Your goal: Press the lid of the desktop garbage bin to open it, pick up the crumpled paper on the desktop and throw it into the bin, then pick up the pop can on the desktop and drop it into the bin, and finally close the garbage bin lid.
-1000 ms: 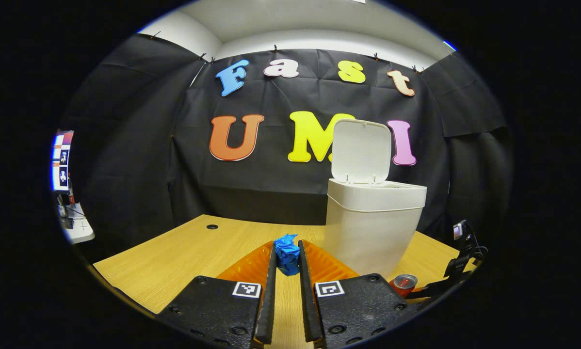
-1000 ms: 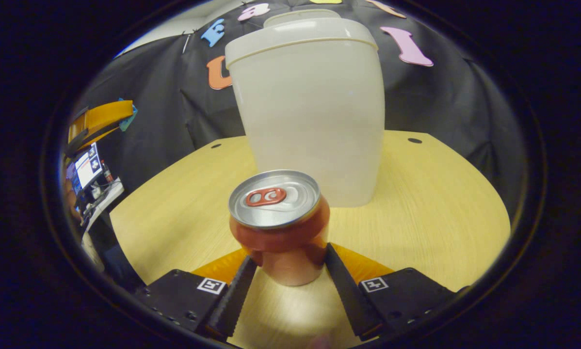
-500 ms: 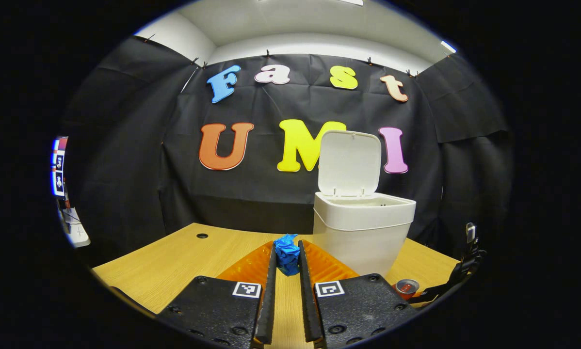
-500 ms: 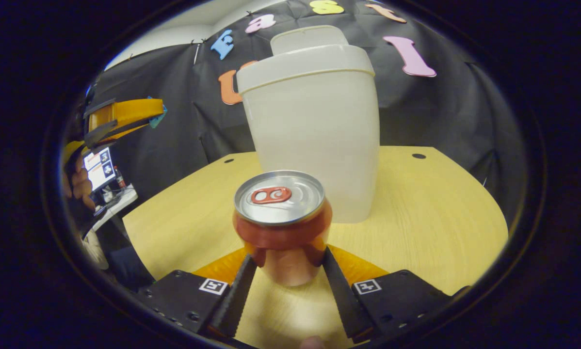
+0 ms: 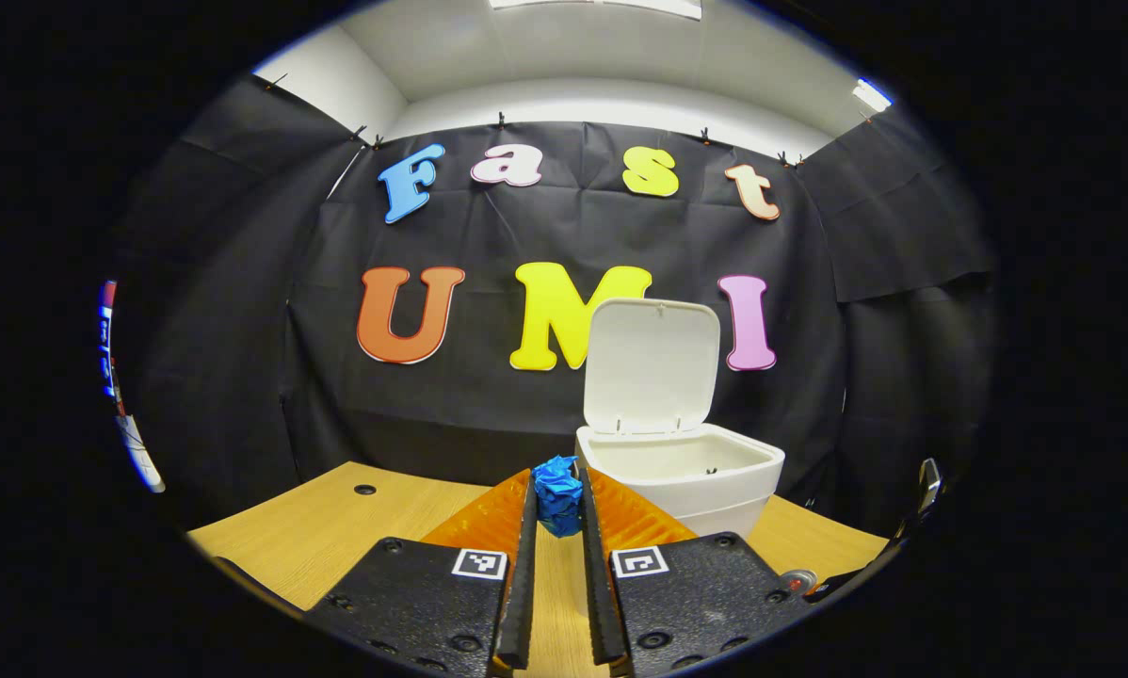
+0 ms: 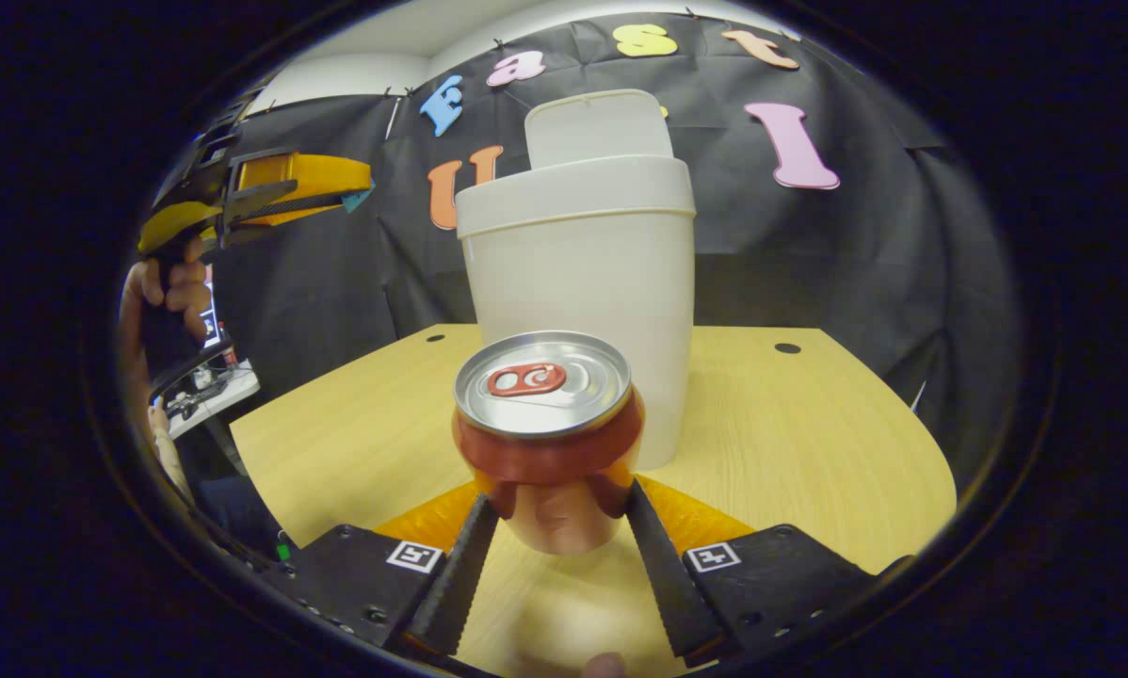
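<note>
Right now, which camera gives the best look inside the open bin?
The left gripper view: it looks down over the rim of the bin, so part of the inside shows under the raised lid. The right gripper view sits lower and gives the bin's outer wall and the lid's top edge.

A recording booth in a lab: black cloth walls (image 5: 244, 311) pinned up around a light wooden counter (image 6: 809, 443), white ceiling (image 5: 602, 47) above.
</note>
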A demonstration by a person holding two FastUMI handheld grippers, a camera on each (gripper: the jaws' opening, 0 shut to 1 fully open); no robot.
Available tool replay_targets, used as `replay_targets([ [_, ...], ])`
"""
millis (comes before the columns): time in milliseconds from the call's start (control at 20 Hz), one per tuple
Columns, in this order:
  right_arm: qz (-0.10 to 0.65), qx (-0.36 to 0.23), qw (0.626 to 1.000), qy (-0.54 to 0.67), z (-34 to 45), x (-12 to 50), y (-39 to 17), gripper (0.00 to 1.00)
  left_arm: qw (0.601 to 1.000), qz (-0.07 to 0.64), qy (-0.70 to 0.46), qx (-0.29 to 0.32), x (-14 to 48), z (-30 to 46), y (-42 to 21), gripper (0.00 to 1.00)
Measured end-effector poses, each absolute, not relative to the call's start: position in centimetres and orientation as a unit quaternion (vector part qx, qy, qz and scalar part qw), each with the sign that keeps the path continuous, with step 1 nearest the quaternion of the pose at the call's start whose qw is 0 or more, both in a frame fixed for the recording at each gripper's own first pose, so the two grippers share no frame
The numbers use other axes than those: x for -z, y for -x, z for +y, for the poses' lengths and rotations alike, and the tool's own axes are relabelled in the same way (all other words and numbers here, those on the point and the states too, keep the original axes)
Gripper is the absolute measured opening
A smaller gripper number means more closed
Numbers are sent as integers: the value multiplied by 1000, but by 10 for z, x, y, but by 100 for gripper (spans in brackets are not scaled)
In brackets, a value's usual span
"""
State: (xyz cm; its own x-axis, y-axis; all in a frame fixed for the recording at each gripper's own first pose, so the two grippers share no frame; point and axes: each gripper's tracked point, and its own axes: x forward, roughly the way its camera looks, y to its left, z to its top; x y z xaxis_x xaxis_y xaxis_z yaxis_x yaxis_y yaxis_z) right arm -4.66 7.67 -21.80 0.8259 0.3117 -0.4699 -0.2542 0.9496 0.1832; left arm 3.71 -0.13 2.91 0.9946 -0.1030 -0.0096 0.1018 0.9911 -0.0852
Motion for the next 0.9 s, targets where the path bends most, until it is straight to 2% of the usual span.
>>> replay_targets([
  [250,236,-140,960,-51,63,204,41,79,995,-9,61,79,-63,-23,-55,26],
  [300,236,-138,960,-53,61,205,40,79,995,-14,57,81,-70,-24,-60,30],
  [350,237,-138,960,-57,60,204,40,80,995,-18,53,83,-75,-27,-64,26],
  [500,232,-136,961,-61,57,198,38,79,995,-15,45,84,-81,-32,-82,24],
  [550,231,-137,961,-61,57,197,39,79,996,-13,44,83,-82,-33,-88,28],
  [900,225,-130,964,-58,48,194,39,79,994,8,27,109,-71,-62,-123,31],
])
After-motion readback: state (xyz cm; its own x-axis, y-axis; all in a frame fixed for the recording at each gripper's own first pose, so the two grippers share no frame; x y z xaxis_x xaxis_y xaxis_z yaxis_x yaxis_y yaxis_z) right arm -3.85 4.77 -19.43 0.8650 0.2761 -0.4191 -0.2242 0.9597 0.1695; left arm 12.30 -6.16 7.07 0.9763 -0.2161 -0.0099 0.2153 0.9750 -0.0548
